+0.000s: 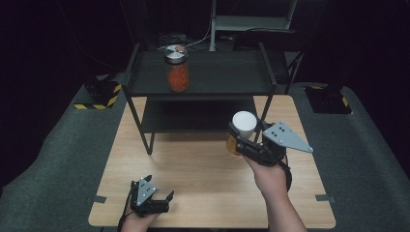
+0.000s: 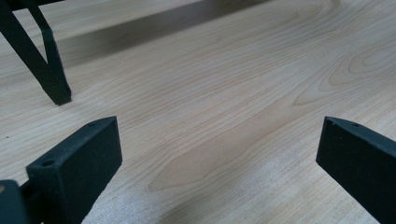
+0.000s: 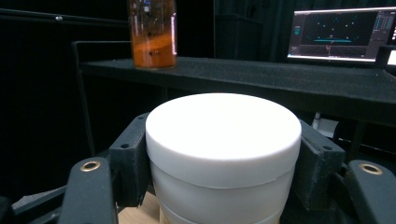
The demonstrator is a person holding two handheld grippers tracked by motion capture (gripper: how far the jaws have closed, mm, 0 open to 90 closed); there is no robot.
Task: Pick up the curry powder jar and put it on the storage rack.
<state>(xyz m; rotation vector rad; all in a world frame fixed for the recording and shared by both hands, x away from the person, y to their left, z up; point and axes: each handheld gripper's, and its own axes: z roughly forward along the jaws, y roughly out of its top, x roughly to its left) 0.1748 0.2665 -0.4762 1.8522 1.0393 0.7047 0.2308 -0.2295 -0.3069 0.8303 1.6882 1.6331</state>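
Observation:
My right gripper [image 1: 241, 137] is shut on a jar with a white lid [image 1: 243, 122] and amber contents, held above the wooden table [image 1: 193, 164] in front of the black shelf [image 1: 212, 72]. In the right gripper view both jaws press on the white lid [image 3: 223, 135] from either side. A second jar [image 1: 177, 68] with orange contents and a metal lid stands on the shelf's top at the left; it shows again as the orange jar [image 3: 153, 33]. My left gripper [image 1: 162, 197] rests low near the table's front left, open, with bare wood between its jaws [image 2: 210, 154].
A shelf leg [image 2: 51, 79] stands on the table ahead of the left gripper. The shelf's lower tier [image 1: 198, 116] is dark. A lit monitor [image 3: 343, 35] stands behind the shelf. Grey matting [image 1: 58, 145] surrounds the table.

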